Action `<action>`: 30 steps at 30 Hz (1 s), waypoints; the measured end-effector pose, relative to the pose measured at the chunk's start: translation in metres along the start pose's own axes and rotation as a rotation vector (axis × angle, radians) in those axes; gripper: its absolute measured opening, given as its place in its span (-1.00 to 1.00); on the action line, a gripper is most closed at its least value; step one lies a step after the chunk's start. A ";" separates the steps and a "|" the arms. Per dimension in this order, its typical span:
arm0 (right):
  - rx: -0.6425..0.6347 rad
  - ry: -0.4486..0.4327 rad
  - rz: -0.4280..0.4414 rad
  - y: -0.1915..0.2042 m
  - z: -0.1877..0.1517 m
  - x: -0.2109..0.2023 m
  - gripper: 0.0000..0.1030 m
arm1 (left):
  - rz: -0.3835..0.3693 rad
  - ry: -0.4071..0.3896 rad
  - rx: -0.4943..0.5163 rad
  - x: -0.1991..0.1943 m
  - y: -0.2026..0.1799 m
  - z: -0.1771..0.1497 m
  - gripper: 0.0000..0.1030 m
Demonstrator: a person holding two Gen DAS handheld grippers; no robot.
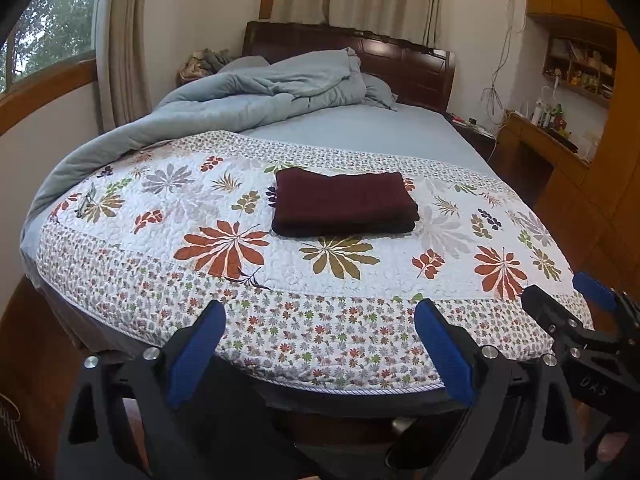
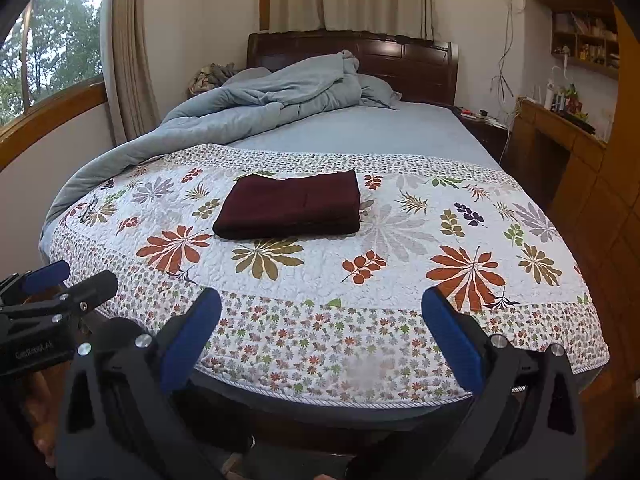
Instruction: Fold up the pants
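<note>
Dark maroon pants (image 1: 343, 205) (image 2: 290, 206) lie folded into a neat flat rectangle on the floral quilt (image 1: 280, 312) (image 2: 400, 264) in the middle of the bed. My left gripper (image 1: 320, 316) hangs open over the bed's near edge, well short of the pants, with nothing between its blue pads. My right gripper (image 2: 322, 304) is also open and empty at the near edge. Each gripper shows in the other's view: the right gripper (image 1: 560, 292) at the right edge, the left gripper (image 2: 78, 276) at the left edge.
A rumpled grey-blue duvet (image 1: 248, 96) is piled at the head and left side of the bed, before a dark wooden headboard (image 1: 404, 64). A wooden desk and shelves (image 1: 560, 120) with clutter stand to the right. A window (image 2: 52, 48) and curtains are on the left.
</note>
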State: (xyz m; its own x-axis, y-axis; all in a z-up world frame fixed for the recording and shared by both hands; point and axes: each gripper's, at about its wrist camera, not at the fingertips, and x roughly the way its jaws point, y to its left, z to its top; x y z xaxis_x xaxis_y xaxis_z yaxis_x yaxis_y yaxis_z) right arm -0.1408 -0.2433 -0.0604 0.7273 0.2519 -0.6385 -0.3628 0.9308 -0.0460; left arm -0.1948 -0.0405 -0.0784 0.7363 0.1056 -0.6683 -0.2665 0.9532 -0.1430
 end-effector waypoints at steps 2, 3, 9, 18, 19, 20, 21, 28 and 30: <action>0.000 -0.002 0.000 0.000 0.000 -0.001 0.94 | 0.008 0.000 0.001 0.000 0.000 0.000 0.86; 0.001 -0.001 0.000 0.000 0.000 -0.001 0.94 | 0.005 0.003 0.001 0.000 0.001 0.001 0.86; -0.001 -0.005 -0.005 0.000 0.000 -0.003 0.94 | 0.002 -0.005 -0.003 -0.004 0.002 0.002 0.86; -0.013 -0.002 -0.008 0.004 0.000 -0.006 0.94 | -0.003 -0.001 -0.004 -0.006 0.001 0.004 0.86; -0.014 -0.002 -0.007 0.004 0.000 -0.006 0.94 | 0.000 0.000 -0.003 -0.006 0.001 0.004 0.86; -0.013 0.000 -0.006 0.004 0.001 -0.005 0.94 | 0.002 0.000 -0.001 -0.006 0.001 0.004 0.86; -0.010 0.000 -0.006 0.004 0.001 -0.006 0.94 | 0.003 0.000 0.002 -0.006 0.000 0.005 0.86; -0.005 0.000 -0.002 0.003 0.001 -0.006 0.94 | 0.018 -0.016 0.030 -0.011 -0.005 0.007 0.87; -0.007 0.004 -0.001 0.004 0.001 -0.005 0.94 | 0.005 -0.018 0.024 -0.012 -0.005 0.006 0.91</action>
State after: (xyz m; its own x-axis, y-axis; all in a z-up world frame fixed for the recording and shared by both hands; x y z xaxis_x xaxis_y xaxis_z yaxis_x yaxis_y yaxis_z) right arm -0.1456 -0.2409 -0.0563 0.7252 0.2502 -0.6414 -0.3662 0.9291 -0.0516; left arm -0.1981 -0.0449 -0.0650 0.7461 0.1150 -0.6558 -0.2555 0.9590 -0.1224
